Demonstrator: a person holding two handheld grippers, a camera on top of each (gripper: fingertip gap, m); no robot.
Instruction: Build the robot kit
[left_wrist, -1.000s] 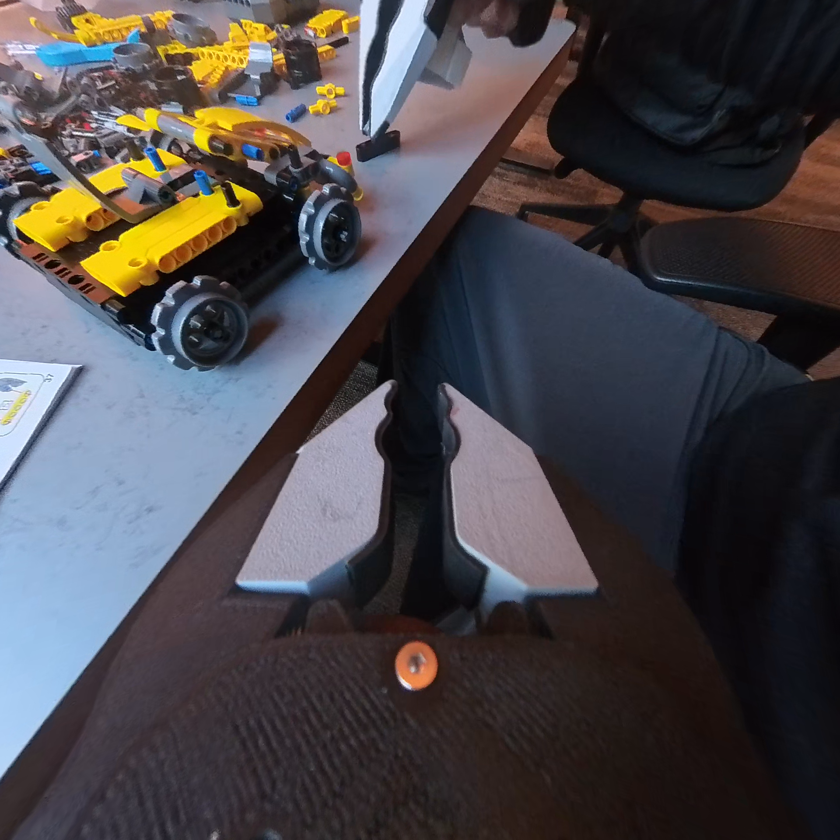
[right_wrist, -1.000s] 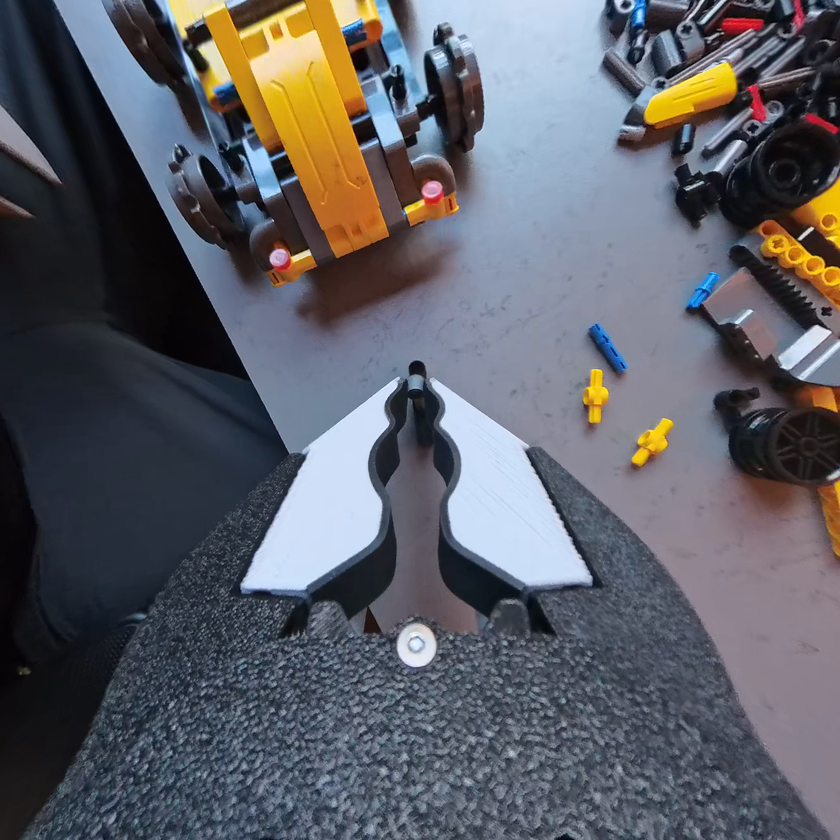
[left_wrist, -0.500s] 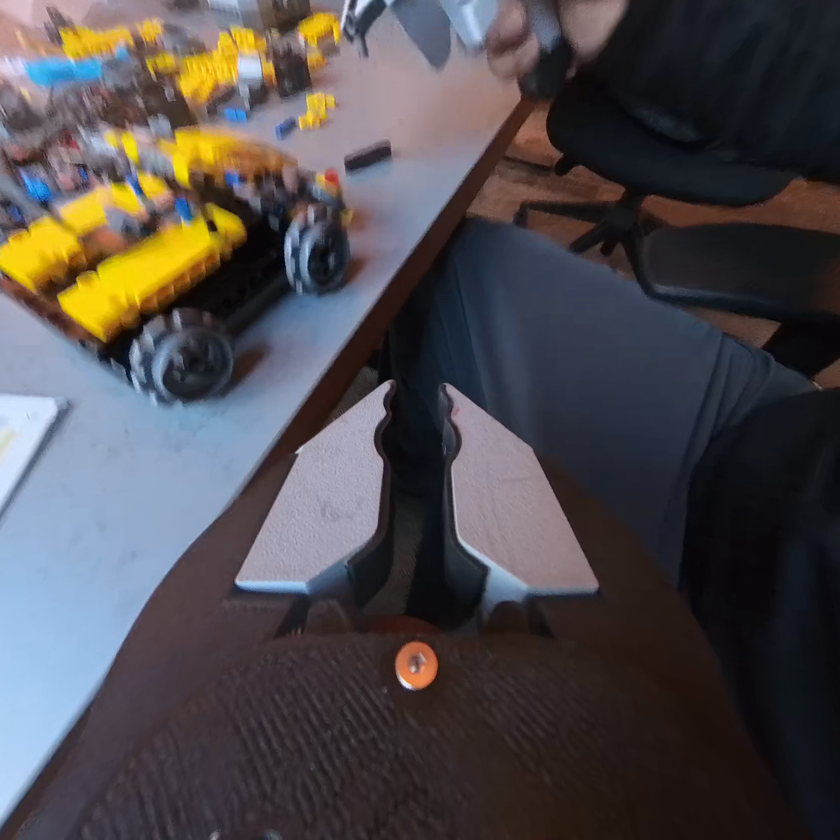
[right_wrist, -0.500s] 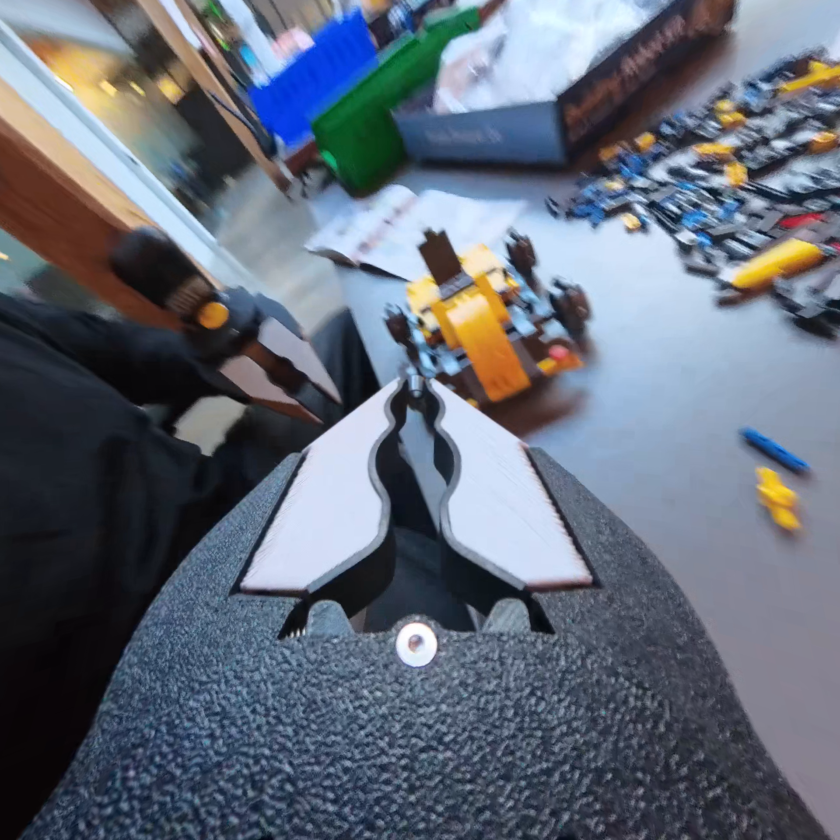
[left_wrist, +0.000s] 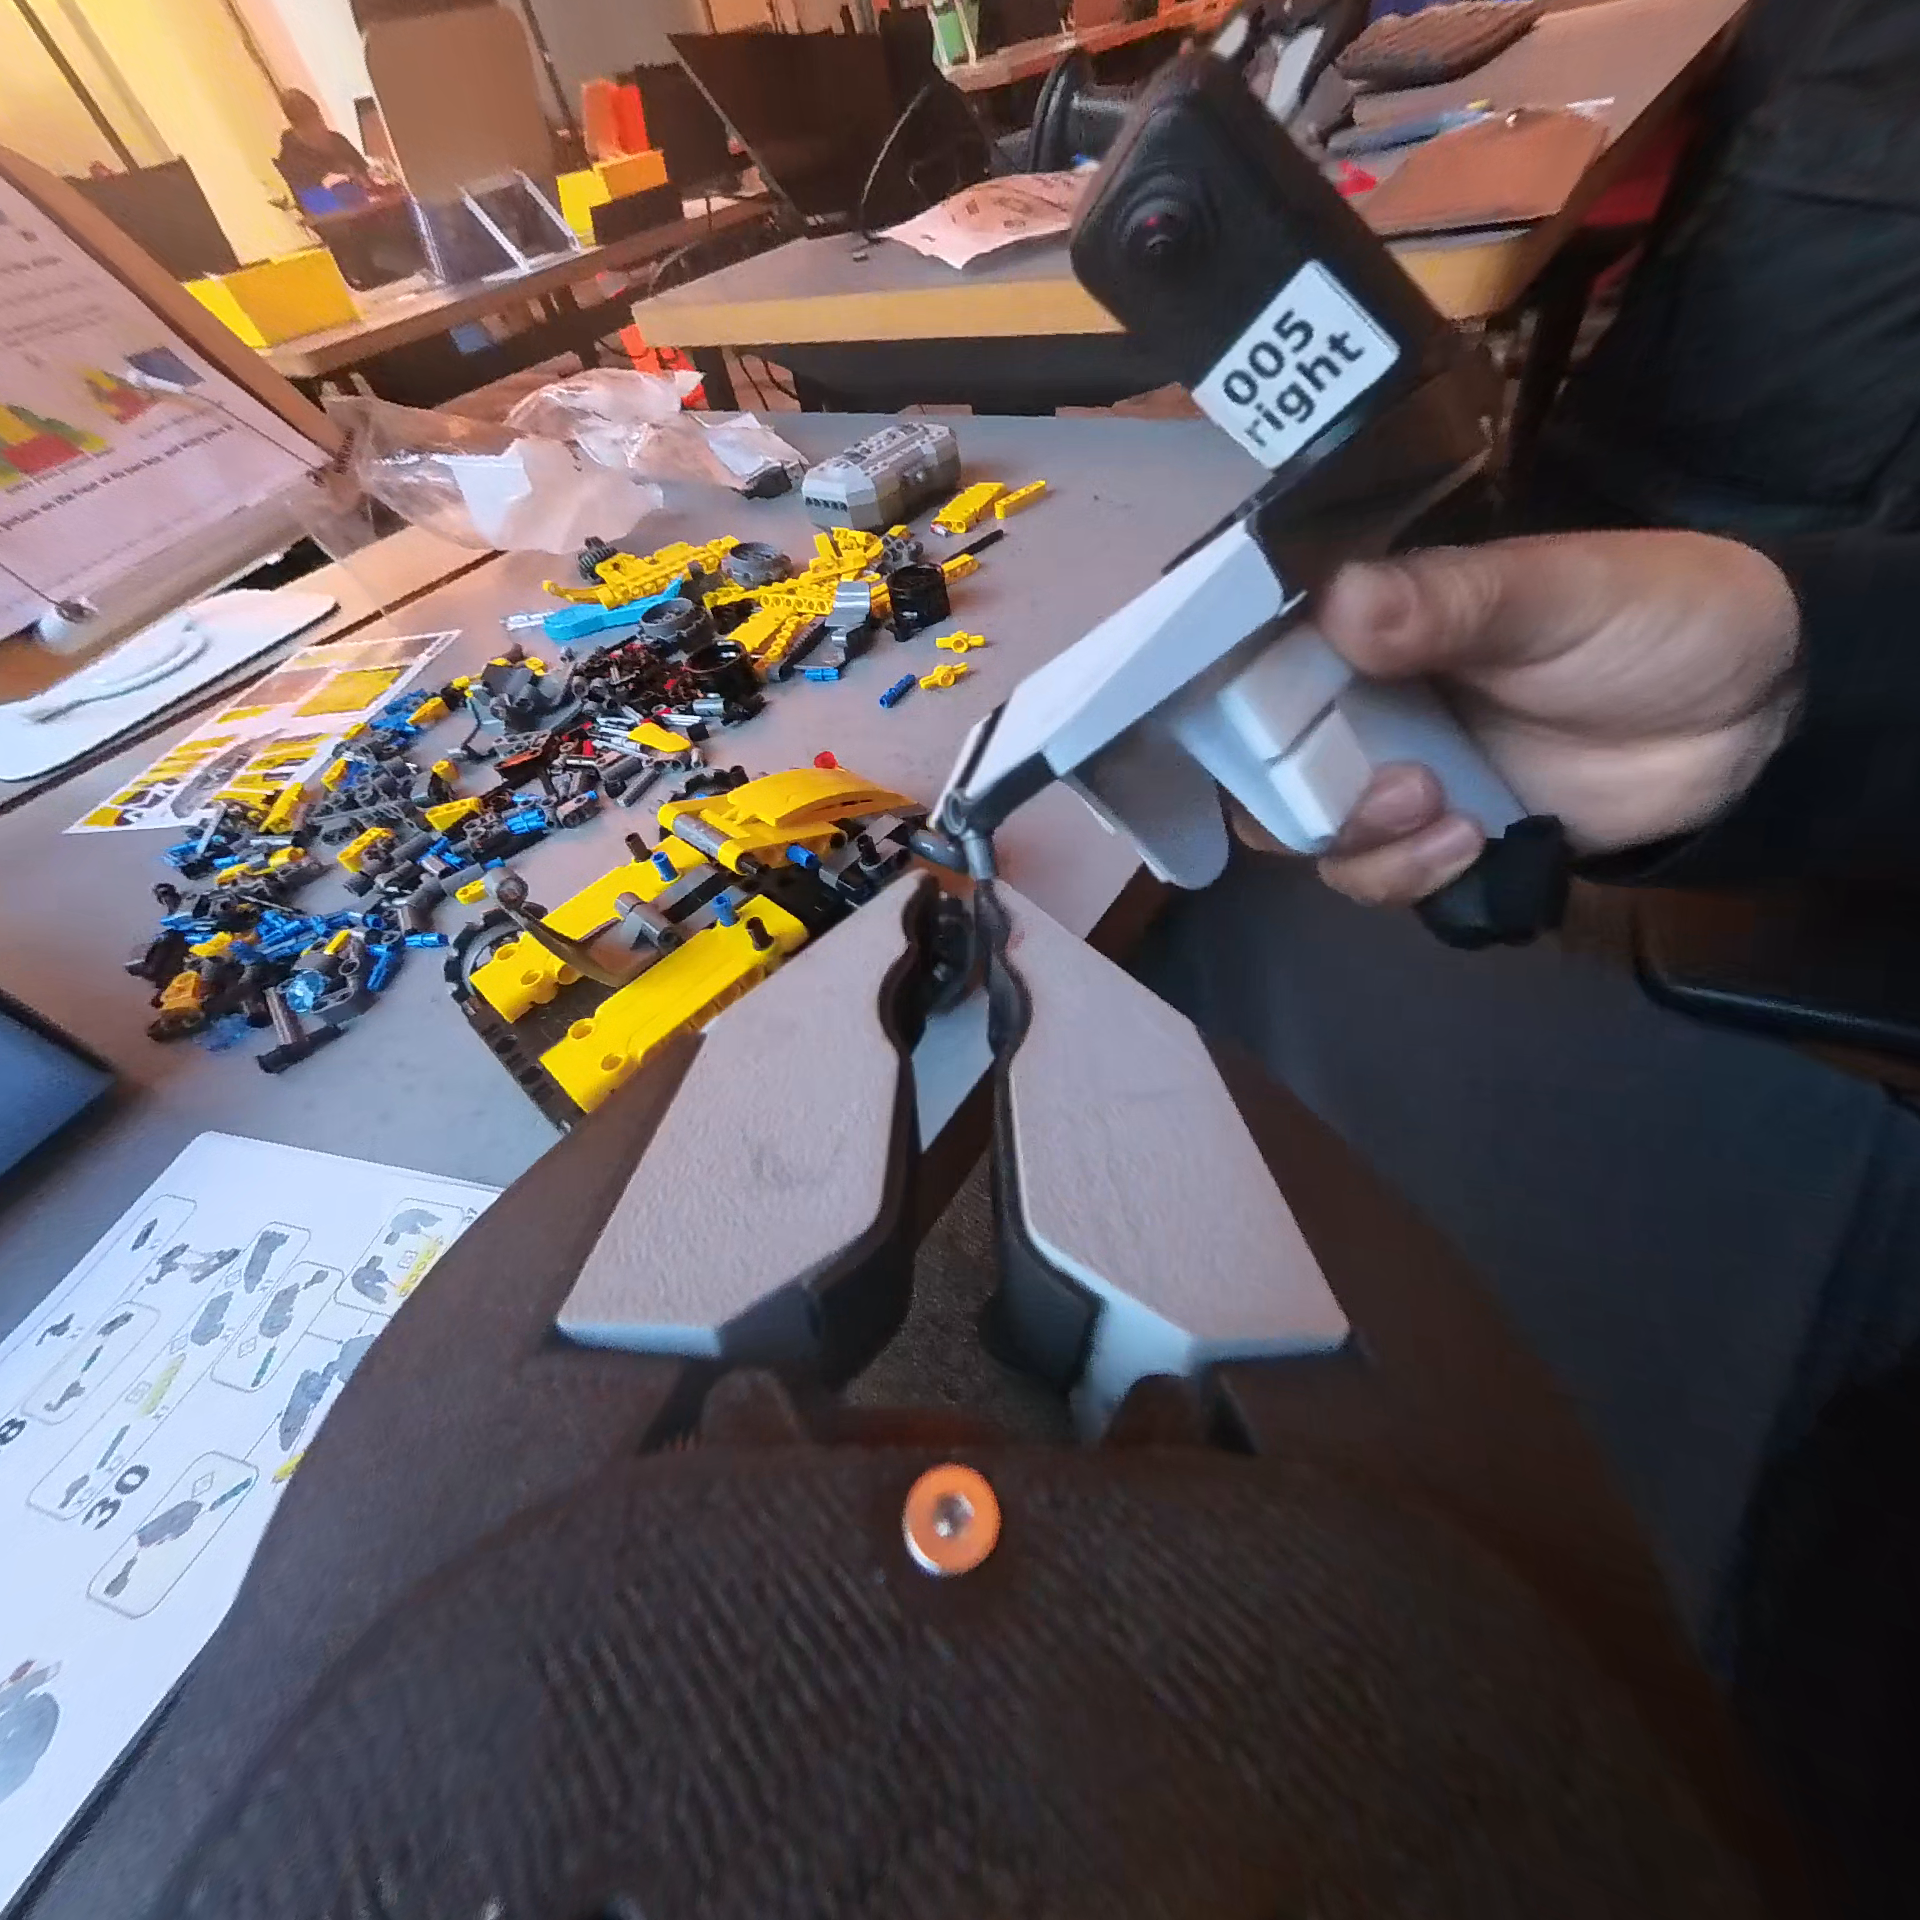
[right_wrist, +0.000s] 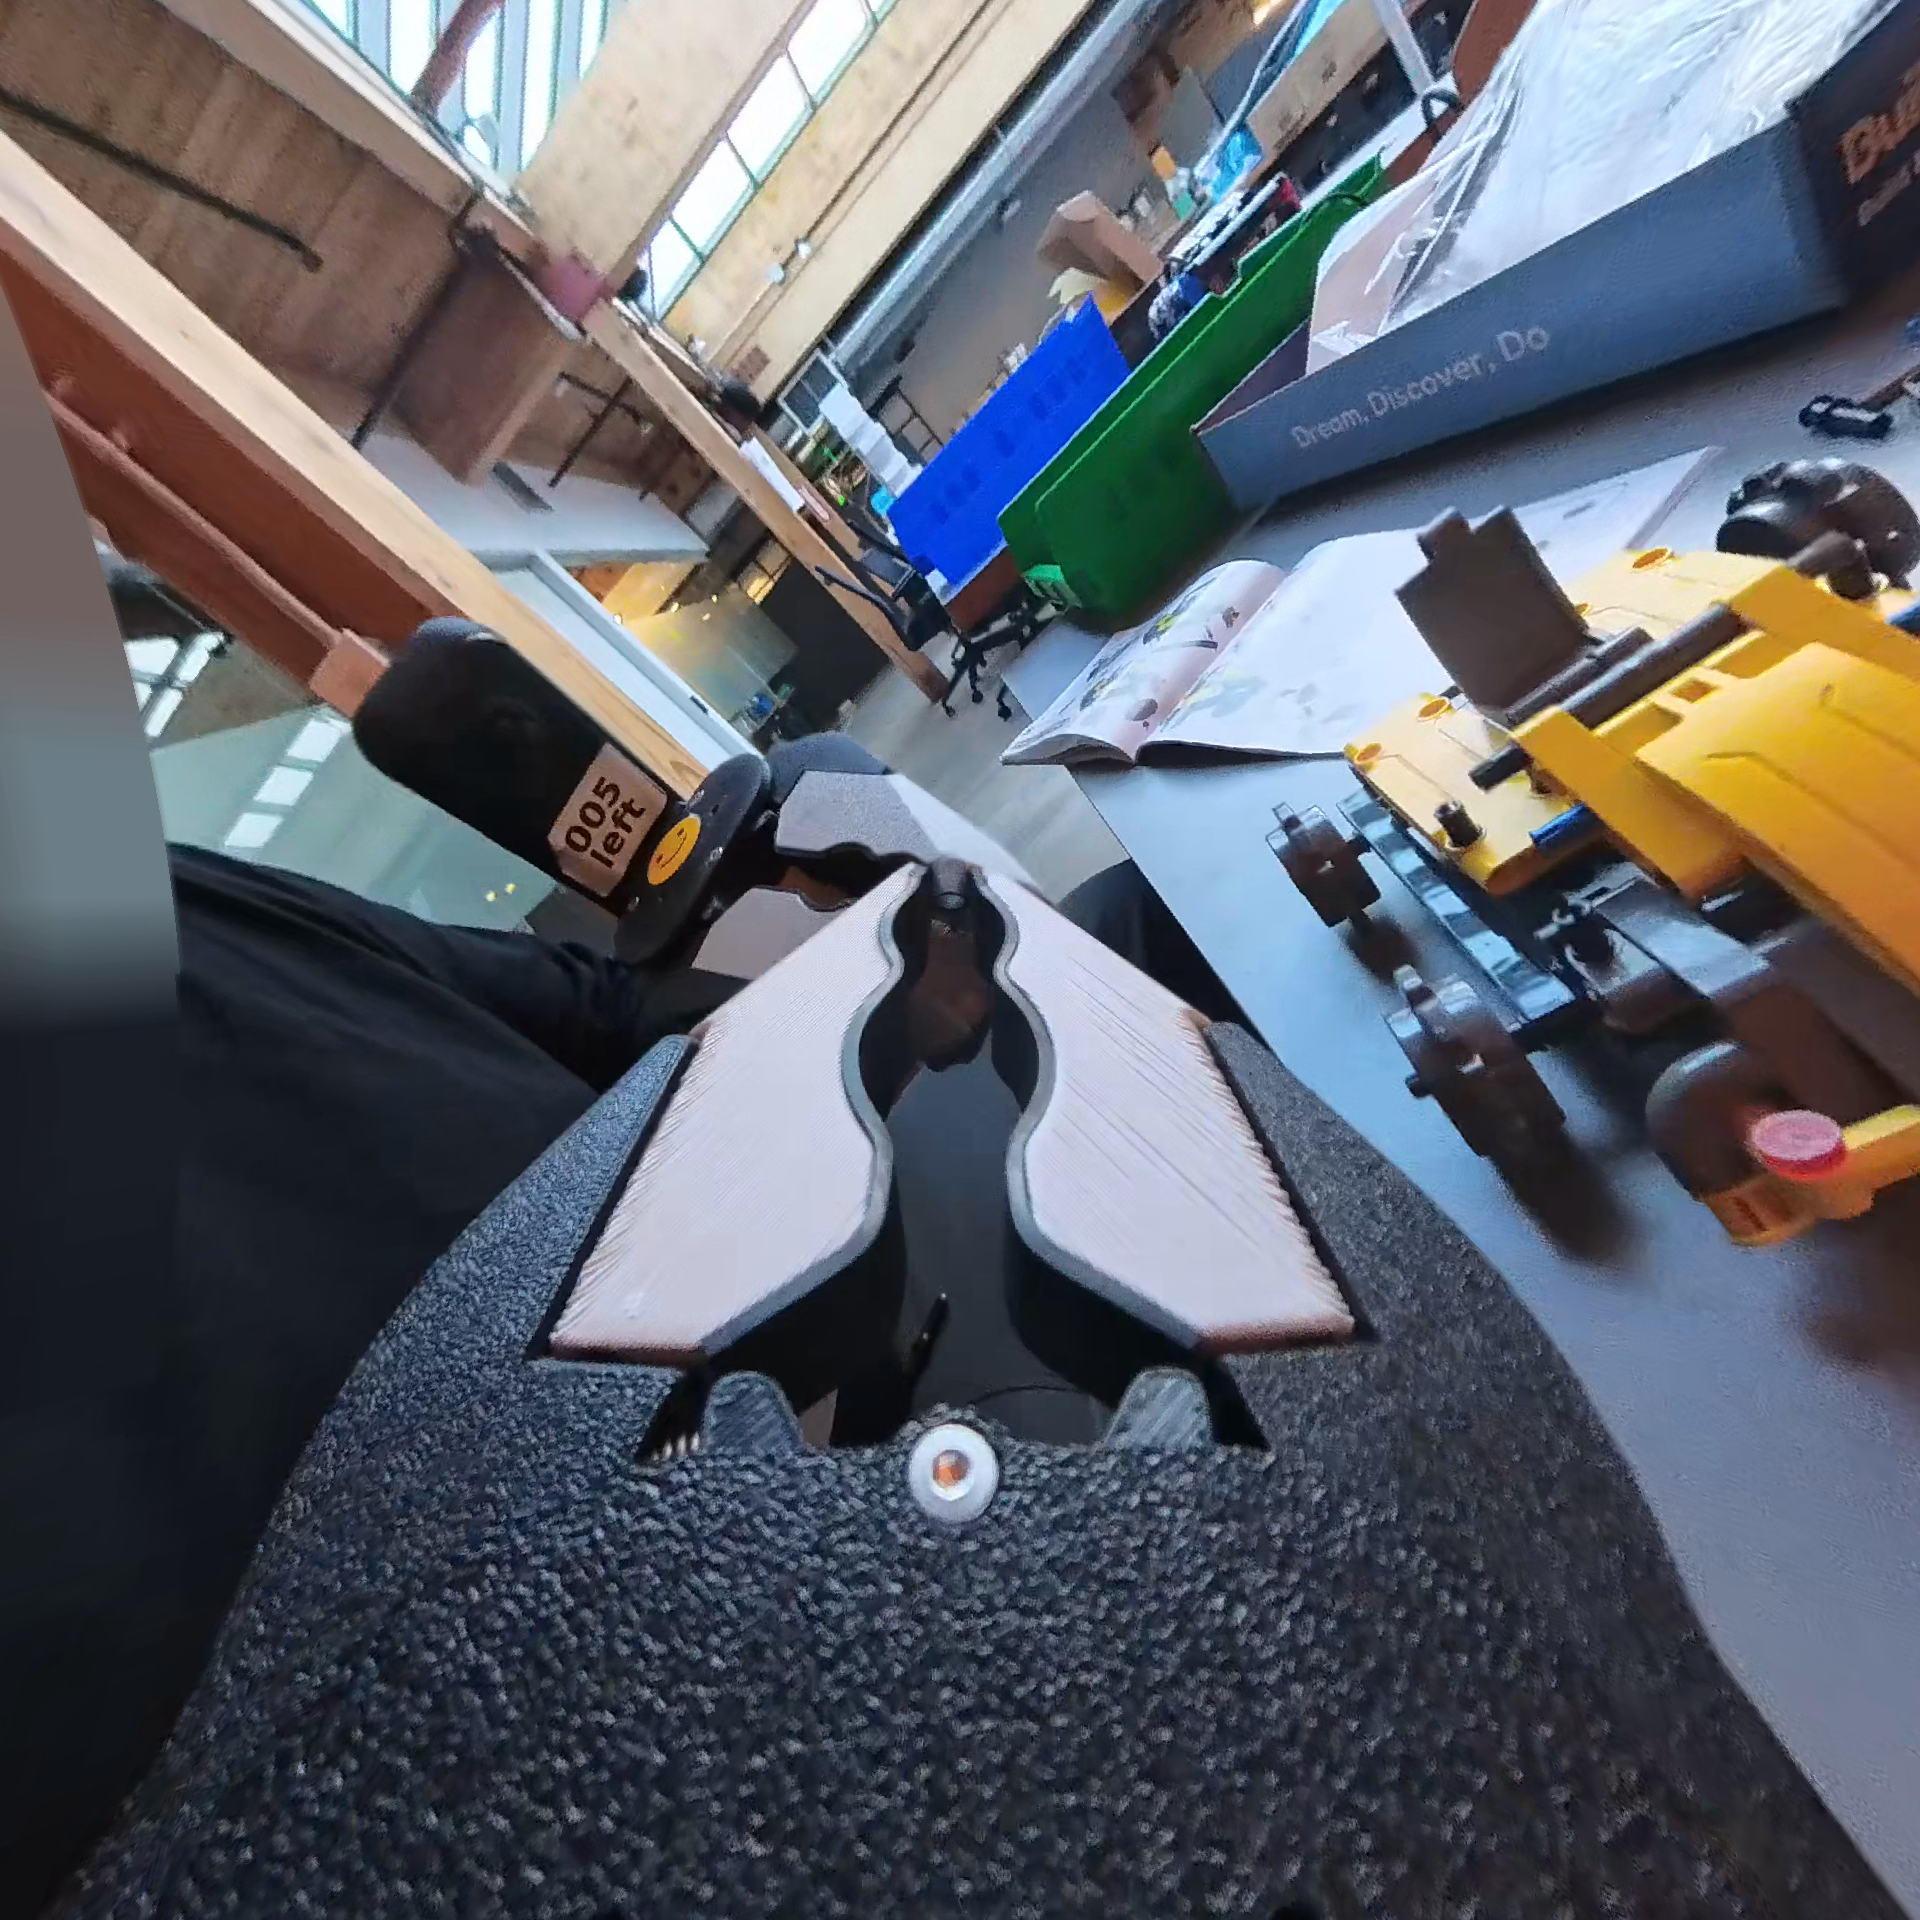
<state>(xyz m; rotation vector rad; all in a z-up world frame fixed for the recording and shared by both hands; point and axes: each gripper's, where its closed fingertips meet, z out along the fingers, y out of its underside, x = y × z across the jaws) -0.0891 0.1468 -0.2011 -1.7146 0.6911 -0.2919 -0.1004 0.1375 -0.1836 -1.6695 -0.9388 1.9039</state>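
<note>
My right gripper (right_wrist: 948, 883) is shut on a small black peg (right_wrist: 948, 900), held in the air off the table's near edge. In the left wrist view the right gripper (left_wrist: 954, 819) comes in from the right in a person's hand (left_wrist: 1558, 707), and the peg (left_wrist: 948, 848) hangs just above my left gripper's tips. My left gripper (left_wrist: 954, 906) is open by a narrow gap and empty, and it faces the right one (right_wrist: 831, 831). A yellow and black toy car model (left_wrist: 675, 935) stands on the grey table (left_wrist: 416, 1081) just behind both tips; it also shows in the right wrist view (right_wrist: 1662, 790).
Loose yellow, blue and black pieces (left_wrist: 499, 769) cover the table beyond the car. An instruction sheet (left_wrist: 208, 1340) lies at the near left, an open booklet (right_wrist: 1247, 675) behind the car. A grey block (left_wrist: 881, 473), plastic bags (left_wrist: 520, 468) and a cardboard box (right_wrist: 1558, 312) stand farther back. Less than 4 cm separates the two grippers' tips.
My right gripper lifted the black peg off the table and swung round to face the left gripper. My left gripper rose from beside the person's leg to the table edge, its gap unchanged.
</note>
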